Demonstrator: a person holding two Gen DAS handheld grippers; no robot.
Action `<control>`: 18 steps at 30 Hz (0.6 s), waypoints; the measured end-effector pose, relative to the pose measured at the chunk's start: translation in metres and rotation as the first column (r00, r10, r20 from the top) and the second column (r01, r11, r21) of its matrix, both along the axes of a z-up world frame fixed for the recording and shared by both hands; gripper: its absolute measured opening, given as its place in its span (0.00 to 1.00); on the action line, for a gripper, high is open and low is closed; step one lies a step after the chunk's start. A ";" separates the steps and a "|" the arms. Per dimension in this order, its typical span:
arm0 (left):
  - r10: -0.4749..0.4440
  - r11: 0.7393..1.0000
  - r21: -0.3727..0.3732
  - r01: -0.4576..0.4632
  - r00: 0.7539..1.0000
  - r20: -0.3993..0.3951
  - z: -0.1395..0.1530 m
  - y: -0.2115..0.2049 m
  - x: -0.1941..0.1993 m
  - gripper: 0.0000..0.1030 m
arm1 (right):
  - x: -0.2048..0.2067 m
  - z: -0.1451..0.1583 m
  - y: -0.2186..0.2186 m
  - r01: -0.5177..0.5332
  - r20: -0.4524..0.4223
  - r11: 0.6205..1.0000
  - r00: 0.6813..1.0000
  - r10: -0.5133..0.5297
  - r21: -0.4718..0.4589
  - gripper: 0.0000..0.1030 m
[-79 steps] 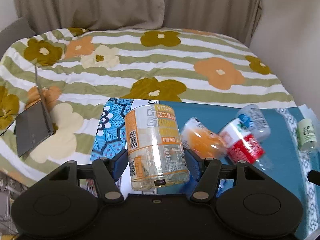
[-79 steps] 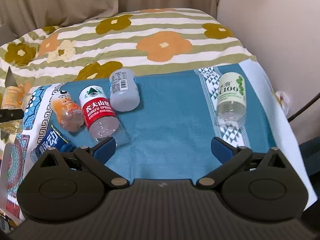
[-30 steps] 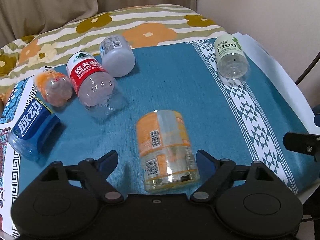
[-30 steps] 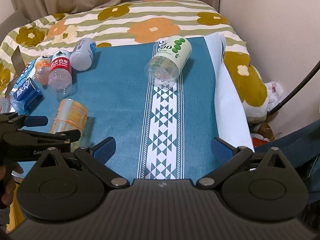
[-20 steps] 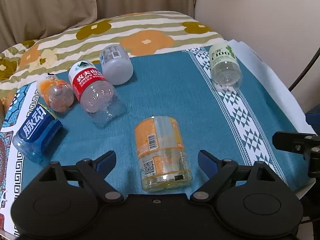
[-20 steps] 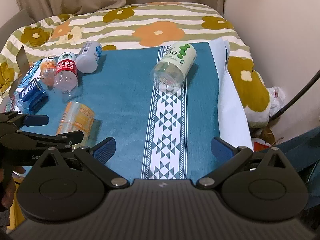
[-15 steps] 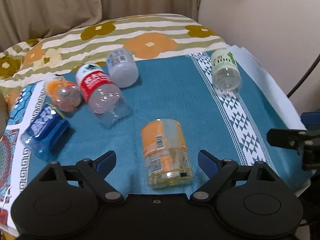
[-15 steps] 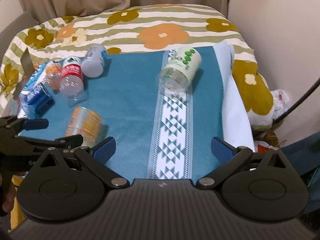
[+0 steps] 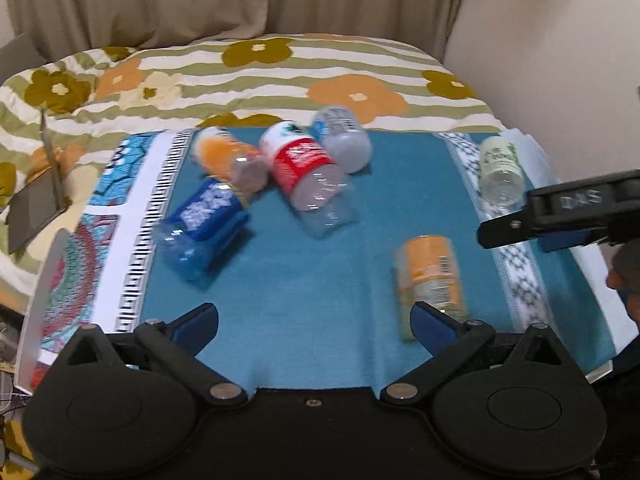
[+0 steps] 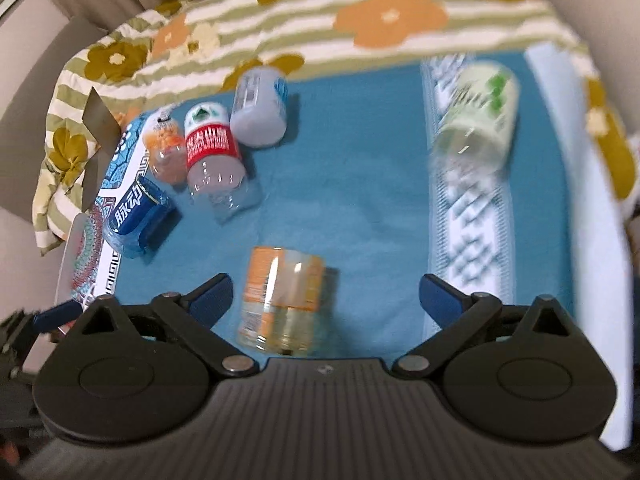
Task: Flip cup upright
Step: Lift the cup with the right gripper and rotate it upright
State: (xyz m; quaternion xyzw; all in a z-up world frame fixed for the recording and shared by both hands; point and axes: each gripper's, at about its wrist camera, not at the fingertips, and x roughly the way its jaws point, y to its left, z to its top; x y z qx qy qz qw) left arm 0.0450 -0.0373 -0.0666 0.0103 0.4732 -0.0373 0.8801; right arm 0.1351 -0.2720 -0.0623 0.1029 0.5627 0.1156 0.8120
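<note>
the orange-labelled cup (image 10: 282,297), a clear plastic container with an orange and white wrapper, lies on its side on the teal cloth (image 10: 360,168), nothing touching it. in the right wrist view it sits close in front of the right gripper (image 10: 326,298), lying between the two blue fingertips (image 10: 210,294) but nearer the left one, with clear cloth on both sides. the right gripper's jaws are spread wide and hold nothing. in the left wrist view the same cup (image 9: 432,280) lies just beyond the right-hand fingertip of the left gripper (image 9: 314,322), whose jaws are likewise spread wide with only bare teal cloth between them. farther back on the cloth a cluster of other containers lies on its side: a blue-labelled bottle (image 10: 134,216) at the left edge, an orange bottle (image 10: 164,146), a red-labelled bottle (image 10: 212,156) and a pale grey bottle (image 10: 260,108), the middle ones pressed close together. a green-and-white bottle (image 10: 476,116) lies apart on the white patterned band (image 10: 468,240) of the cloth at the right. the right gripper's black arm (image 9: 560,208) reaches into the left wrist view from the right edge, above the patterned band. behind the cloth spreads a flowered striped blanket (image 9: 280,80), and a grey flat object (image 9: 30,208) lies on it at the left. both views are somewhat blurred.
</note>
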 end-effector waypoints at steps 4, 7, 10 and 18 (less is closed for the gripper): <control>0.021 1.000 0.006 -0.021 1.000 0.002 0.001 0.021 -0.005 1.00 | 0.022 -0.024 0.011 0.044 -0.096 0.998 0.995 -0.039 0.051 1.00; 0.037 0.999 0.008 -0.037 0.999 0.001 0.000 0.036 -0.007 1.00 | 0.031 -0.036 0.017 0.070 -0.144 0.995 0.988 -0.060 0.068 1.00; 0.054 0.999 0.002 -0.054 0.999 -0.008 -0.002 0.049 -0.008 1.00 | 0.037 -0.043 0.022 0.084 -0.177 0.993 0.982 -0.069 0.079 0.94; 0.061 0.998 0.001 -0.061 0.998 -0.017 -0.004 0.065 -0.013 1.00 | 0.043 -0.058 0.030 0.102 -0.223 0.991 0.971 -0.081 0.085 0.72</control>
